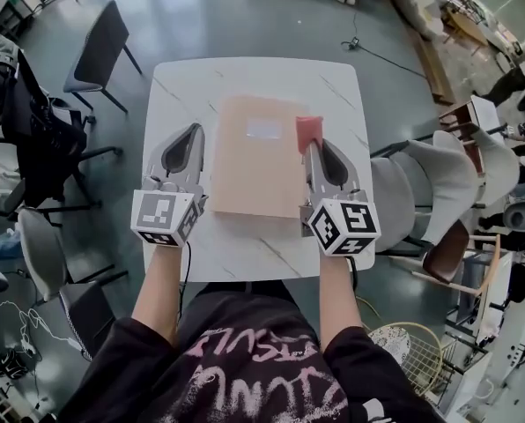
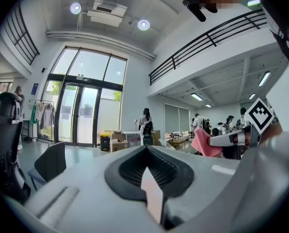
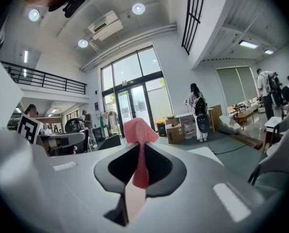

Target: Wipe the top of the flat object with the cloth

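Since the right claw (image 1: 310, 145) is clenched on the pink cloth (image 1: 308, 130), with a tuft bunched past its tips, the wiping seems ready to begin rather than far along. The tan flat object (image 1: 245, 161) lies directly left of that claw, and the cloth sits over its right edge, though I cannot tell whether the two touch. A good stroke would probably press the tuft flat, not the hard tips, then sweep leftward across the sheet in overlapping passes, past the pale label (image 1: 264, 129). The left claw (image 1: 192, 132) is closed on nothing and rests on the desk (image 1: 245, 247) just left of the sheet. It could be used to pin that edge, since a light sheet on smooth white marbled stone may slide under the cloth. Beyond the claws the room is a tall hall with a grey floor (image 1: 245, 16). A dark chair (image 1: 99, 47) stands off to the left, glass doors (image 2: 86, 115) rise ahead, and several people (image 2: 145, 125) stand far away.
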### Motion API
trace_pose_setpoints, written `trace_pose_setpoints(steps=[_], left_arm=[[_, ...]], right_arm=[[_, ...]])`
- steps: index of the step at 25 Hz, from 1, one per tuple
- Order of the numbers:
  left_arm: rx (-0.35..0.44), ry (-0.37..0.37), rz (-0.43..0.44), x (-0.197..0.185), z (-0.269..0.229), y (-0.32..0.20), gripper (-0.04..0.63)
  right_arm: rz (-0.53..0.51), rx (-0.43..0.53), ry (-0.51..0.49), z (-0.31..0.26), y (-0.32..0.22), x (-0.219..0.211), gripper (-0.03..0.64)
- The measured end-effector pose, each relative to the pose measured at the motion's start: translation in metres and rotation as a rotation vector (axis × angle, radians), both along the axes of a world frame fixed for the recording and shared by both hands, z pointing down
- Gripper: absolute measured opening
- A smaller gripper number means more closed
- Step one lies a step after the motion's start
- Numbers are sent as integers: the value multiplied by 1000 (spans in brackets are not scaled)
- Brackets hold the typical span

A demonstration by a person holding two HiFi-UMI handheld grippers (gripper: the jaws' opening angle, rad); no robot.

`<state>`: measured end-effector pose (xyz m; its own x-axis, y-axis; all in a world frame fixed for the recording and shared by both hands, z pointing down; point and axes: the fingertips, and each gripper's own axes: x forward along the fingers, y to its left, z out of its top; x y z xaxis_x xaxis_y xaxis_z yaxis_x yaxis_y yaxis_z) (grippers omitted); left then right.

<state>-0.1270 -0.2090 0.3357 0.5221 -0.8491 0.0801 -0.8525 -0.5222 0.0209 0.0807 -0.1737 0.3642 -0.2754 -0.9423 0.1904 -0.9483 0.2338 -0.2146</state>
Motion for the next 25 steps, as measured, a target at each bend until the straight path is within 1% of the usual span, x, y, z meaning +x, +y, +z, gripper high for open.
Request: trace_pose_setpoints(steps=[4,8,25], left_arm=[[-8,5,11,4,6,-1,0],[-25,-5,22,9,15,0,0],[-89,-14,3,7,48,-5,0]], right_arm=[[-3,-13,3,7,-2,0,52],[0,-25,-1,12,-1,2,52],[-18,-86,-11,43,-2,0,52]])
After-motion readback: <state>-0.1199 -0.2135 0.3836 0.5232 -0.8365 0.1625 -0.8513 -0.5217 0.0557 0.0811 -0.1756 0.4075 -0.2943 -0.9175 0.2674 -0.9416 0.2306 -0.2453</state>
